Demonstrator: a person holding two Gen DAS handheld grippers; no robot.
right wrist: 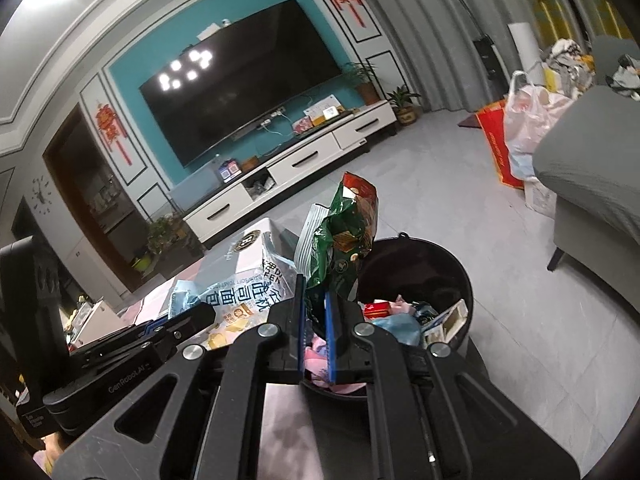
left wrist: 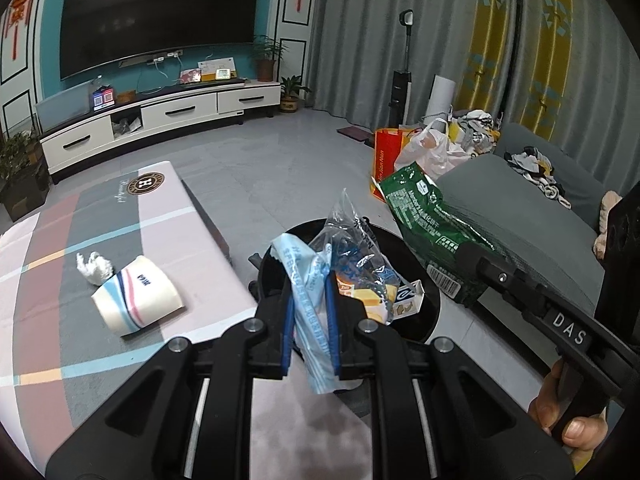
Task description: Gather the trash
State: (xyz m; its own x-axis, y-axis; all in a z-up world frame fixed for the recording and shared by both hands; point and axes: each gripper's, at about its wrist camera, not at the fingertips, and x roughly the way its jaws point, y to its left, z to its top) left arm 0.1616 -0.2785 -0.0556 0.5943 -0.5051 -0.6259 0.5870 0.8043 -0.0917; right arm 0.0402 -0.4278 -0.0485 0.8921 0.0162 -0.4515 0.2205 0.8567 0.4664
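My left gripper [left wrist: 310, 280] is shut on a clear and pale blue plastic bread bag [left wrist: 320, 272], held over the black trash bin [left wrist: 424, 272]. My right gripper [right wrist: 316, 300] is shut on a green snack bag [right wrist: 344, 240], held beside the bin [right wrist: 460, 276], which holds several wrappers and a small box. The green bag also shows in the left wrist view [left wrist: 432, 232], with the right gripper at its lower end. The bread bag shows in the right wrist view [right wrist: 240, 296]. A crumpled tissue [left wrist: 94, 266] and a striped paper cup [left wrist: 138, 300] lie on the table [left wrist: 48, 240].
A grey sofa [left wrist: 516, 200] stands right of the bin, with clothes on it. An orange bag [left wrist: 386, 156] and a white plastic bag [left wrist: 432, 148] sit on the floor beyond. A TV stand [left wrist: 160, 116] lines the far wall.
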